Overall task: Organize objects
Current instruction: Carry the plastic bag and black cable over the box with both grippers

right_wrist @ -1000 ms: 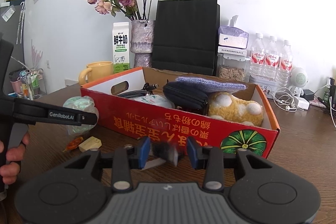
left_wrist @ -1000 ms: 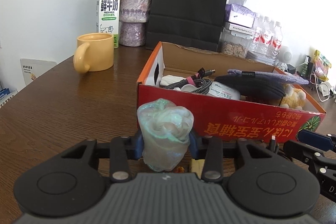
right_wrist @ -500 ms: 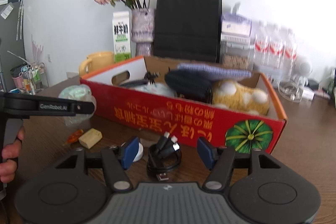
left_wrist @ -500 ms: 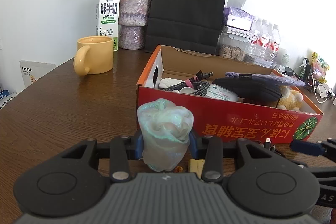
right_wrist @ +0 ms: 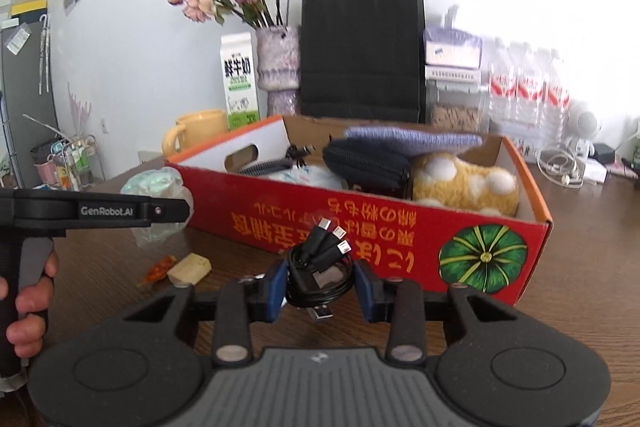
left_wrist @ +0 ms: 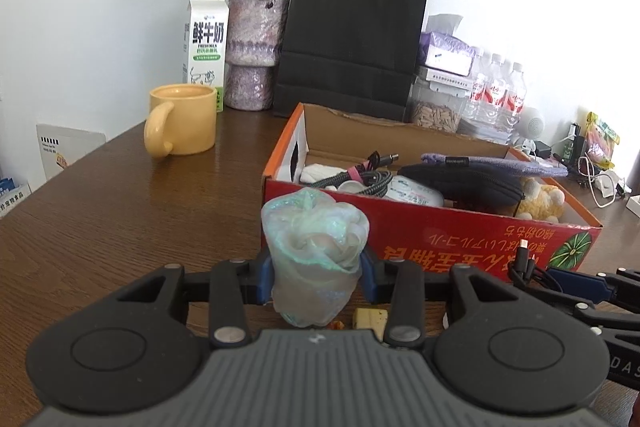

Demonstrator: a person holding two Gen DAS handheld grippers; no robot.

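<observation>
My left gripper point(left_wrist: 316, 275) is shut on a shimmery, translucent crumpled bundle point(left_wrist: 316, 247), held upright just in front of the red cardboard box point(left_wrist: 440, 239). In the right wrist view that bundle point(right_wrist: 156, 187) shows behind the left gripper's finger point(right_wrist: 132, 211), with a person's hand point(right_wrist: 28, 295) on the handle. My right gripper point(right_wrist: 320, 285) is closing its jaws on a coiled black USB cable point(right_wrist: 320, 267). The blue pads touch both sides of the coil, close to the box's front wall point(right_wrist: 360, 223). The cable's plugs point(left_wrist: 528, 263) stick up at the right of the left wrist view.
The box holds a black pouch point(right_wrist: 368, 163), a yellow plush point(right_wrist: 464, 183), a purple cloth and cables. A beige block point(right_wrist: 190, 267) and an orange wrapper point(right_wrist: 158, 269) lie on the wooden table. Behind stand a yellow mug point(left_wrist: 184, 123), milk carton point(left_wrist: 206, 39), vase point(left_wrist: 256, 51), black bag point(left_wrist: 352, 39) and water bottles point(left_wrist: 496, 95).
The right gripper's jaws spread wide around the coiled cable half a second ago and have now come in against it. The left gripper still holds the bundle in the same spot.
</observation>
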